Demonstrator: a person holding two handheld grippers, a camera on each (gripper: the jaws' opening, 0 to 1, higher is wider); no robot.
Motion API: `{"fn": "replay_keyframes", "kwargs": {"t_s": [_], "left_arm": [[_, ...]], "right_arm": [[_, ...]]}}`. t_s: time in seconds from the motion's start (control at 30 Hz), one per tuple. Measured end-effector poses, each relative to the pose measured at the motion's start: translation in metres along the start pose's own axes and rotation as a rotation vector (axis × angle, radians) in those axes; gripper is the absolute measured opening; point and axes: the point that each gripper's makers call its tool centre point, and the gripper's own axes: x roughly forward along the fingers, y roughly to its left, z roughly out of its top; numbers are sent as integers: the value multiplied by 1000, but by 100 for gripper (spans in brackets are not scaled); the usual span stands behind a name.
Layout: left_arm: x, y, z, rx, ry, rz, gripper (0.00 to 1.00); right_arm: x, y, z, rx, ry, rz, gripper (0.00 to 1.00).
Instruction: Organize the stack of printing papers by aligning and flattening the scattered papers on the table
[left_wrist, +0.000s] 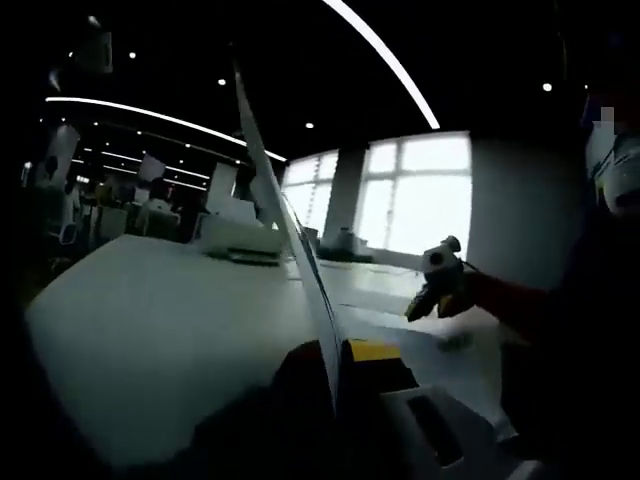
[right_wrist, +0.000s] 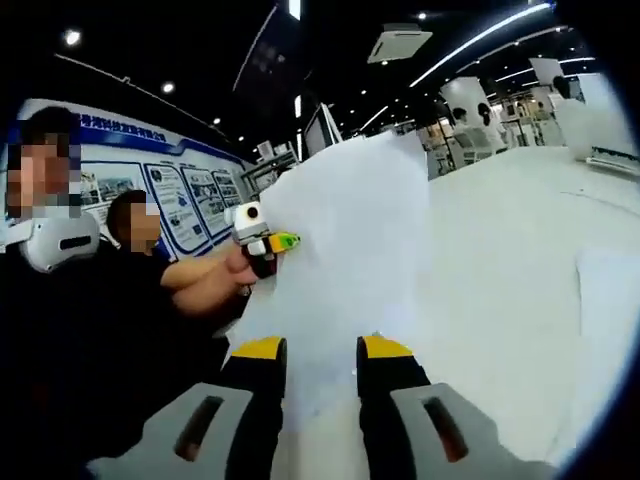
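A stack of printing papers (right_wrist: 335, 250) stands raised on edge above the white tabletop (right_wrist: 500, 260), gripped from both sides by a person's two hand-held tools. In the left gripper view the left claw (left_wrist: 345, 375) is closed on the sheets' lower edge, the paper (left_wrist: 290, 230) rising edge-on. The right claw (right_wrist: 322, 350) has its yellow-tipped jaws apart against the sheet; whether they pinch it cannot be told.
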Motion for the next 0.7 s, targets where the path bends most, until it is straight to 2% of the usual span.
{"fn": "replay_keyframes", "kwargs": {"t_s": [0.17,0.27,0.43,0.7], "left_arm": [[-2,-2,3,33,-18,-5,6],[-2,-4,3,48,-26,-6,6],[-3,-4,4,58,-32,3,6],[-3,-2,3,56,-30,4,6]], "right_arm": [[-14,-11,12,-33,-62,-70,25],[-23,-24,24,-74,-128,-161,25],[-39,-33,44,-117,-226,-249,25],[-51,-37,61,-217,-265,-362,29]]}}
